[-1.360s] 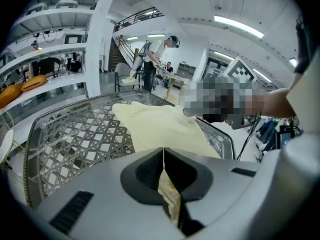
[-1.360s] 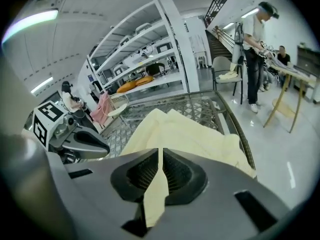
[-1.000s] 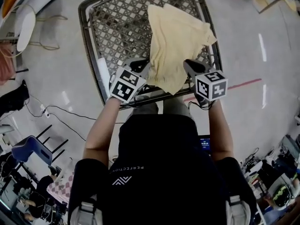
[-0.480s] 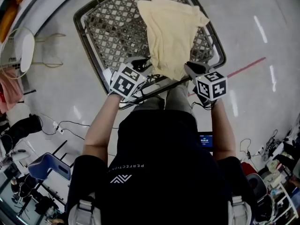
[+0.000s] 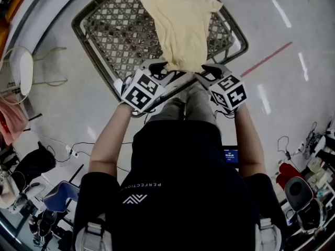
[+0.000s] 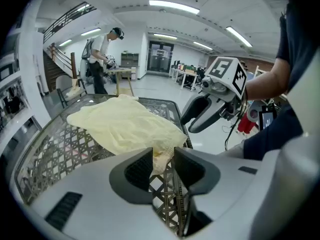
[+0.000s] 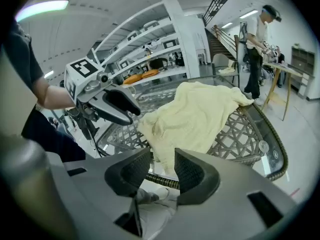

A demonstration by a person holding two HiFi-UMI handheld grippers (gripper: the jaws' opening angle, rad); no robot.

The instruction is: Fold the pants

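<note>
Big open hall with a shiny pale floor, and on it a round-cornered metal table. It's a dark lattice of crossing bars under what looks like a glass top.

Pale yellow pants lie on its right half, running from the far rim to the near rim, where their end droops just over the edge. The cloth is soft, thin and crumpled. It looks already doubled into one longish strip with a lumpy far end, so I'd say at least one fold is done. It's not a neat packet yet, so probably a fold across and some smoothing are left.

Left gripper and right gripper sit side by side at that near end. Both sets of jaws have just been opening and stand partly apart, ribbed dark pads pinching nothing. The hem lies loose in the left gap and, as far as I can tell, just past the right tips.
</note>
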